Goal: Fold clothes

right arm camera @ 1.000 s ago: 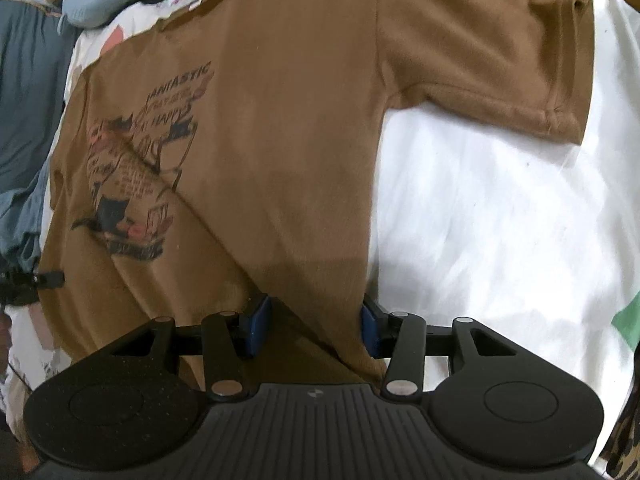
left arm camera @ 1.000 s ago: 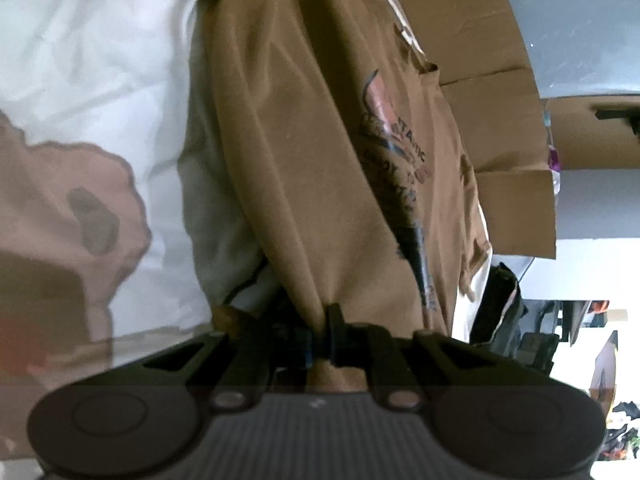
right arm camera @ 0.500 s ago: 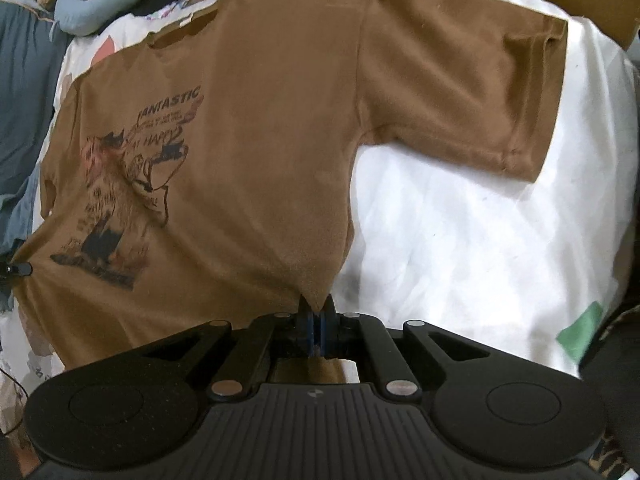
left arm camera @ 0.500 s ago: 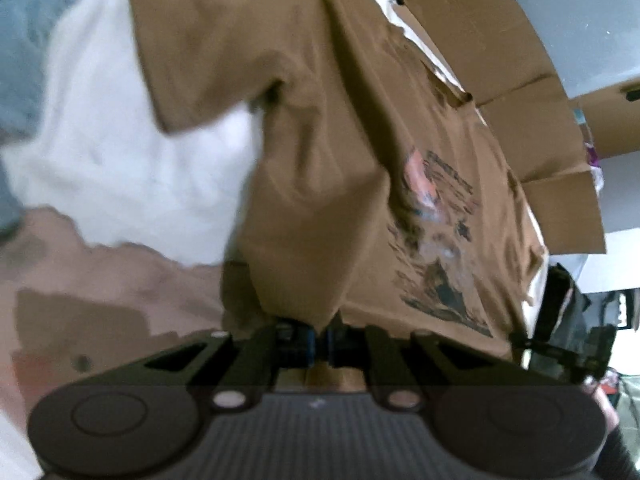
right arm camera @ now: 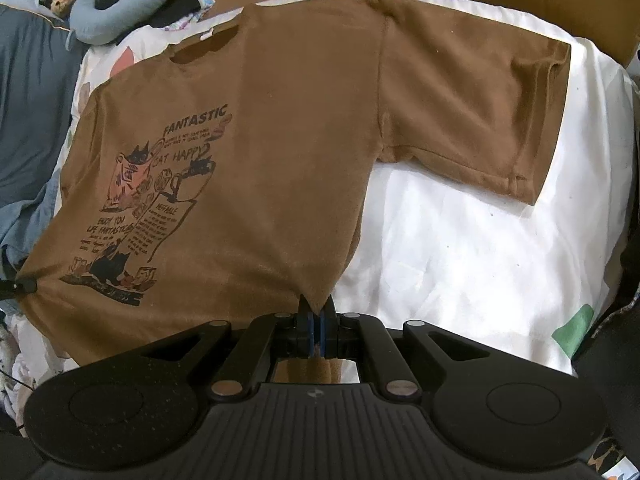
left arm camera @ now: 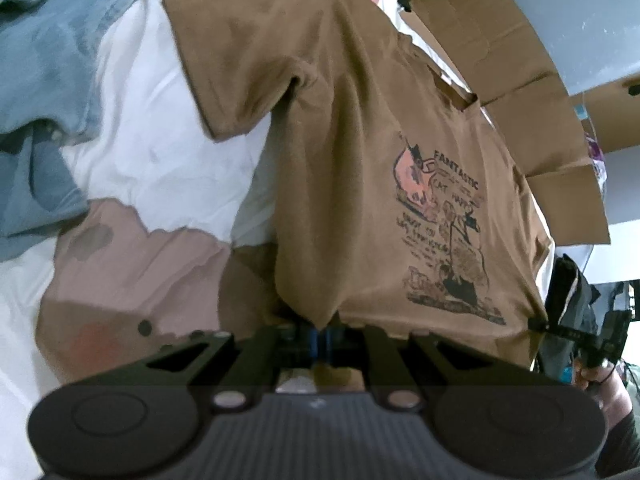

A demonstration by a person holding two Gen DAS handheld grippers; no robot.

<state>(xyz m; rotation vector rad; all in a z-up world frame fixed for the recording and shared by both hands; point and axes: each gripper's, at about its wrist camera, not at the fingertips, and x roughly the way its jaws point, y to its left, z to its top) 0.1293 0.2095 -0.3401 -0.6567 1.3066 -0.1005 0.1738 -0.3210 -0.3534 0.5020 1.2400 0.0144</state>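
Both grippers [left arm camera: 320, 338] [right arm camera: 318, 330] w/ tee [right arm camera: 288, 128] hem

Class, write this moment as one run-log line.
left gripper: shut on brown T-shirt hem | right gripper: shut on hem | shirt: print up

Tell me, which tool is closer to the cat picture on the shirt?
Left. The left tool grips the shirt hem just below the cat picture; the right tool grips the far hem corner.
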